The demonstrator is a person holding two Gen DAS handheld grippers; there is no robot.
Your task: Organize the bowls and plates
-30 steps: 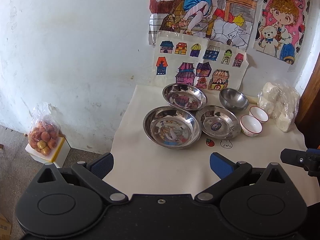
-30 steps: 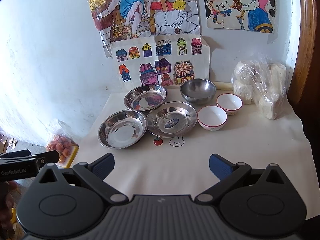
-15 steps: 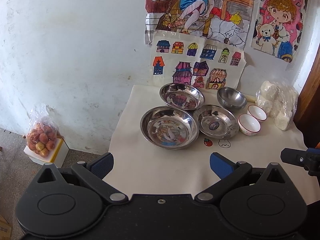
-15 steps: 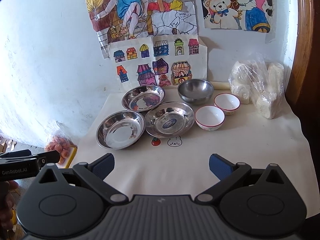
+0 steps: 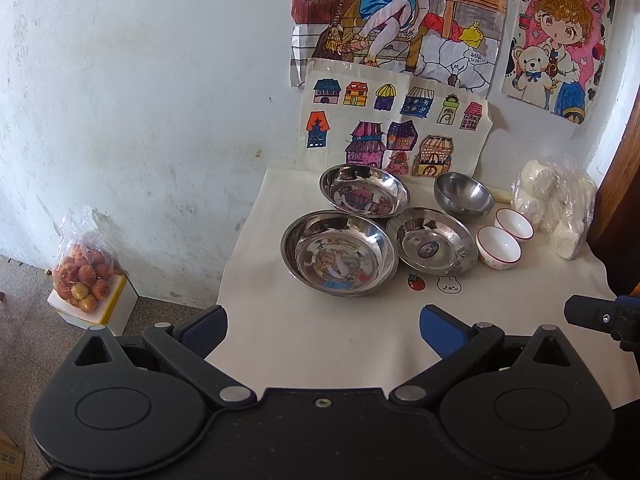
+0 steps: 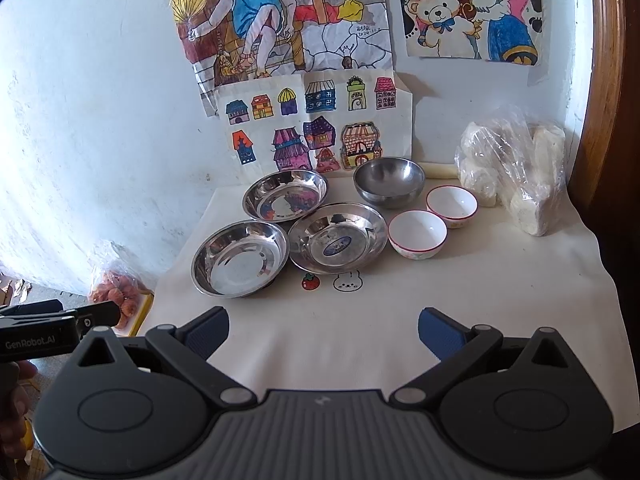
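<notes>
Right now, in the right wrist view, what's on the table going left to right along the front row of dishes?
Steel plate → plate with the blue sticker → white bowl.

Left gripper (image 5: 323,330) on my feed: jaws spread wide, nothing between the blue pads (image 5: 206,330), pointing level toward the far side. Right gripper (image 6: 323,330) same pose, jaws wide, empty. Each shows in the other's view: right one at the right edge, left one at the left edge with fingers (image 6: 10,392) wrapped below it. Both hover side by side at the near edge.
</notes>
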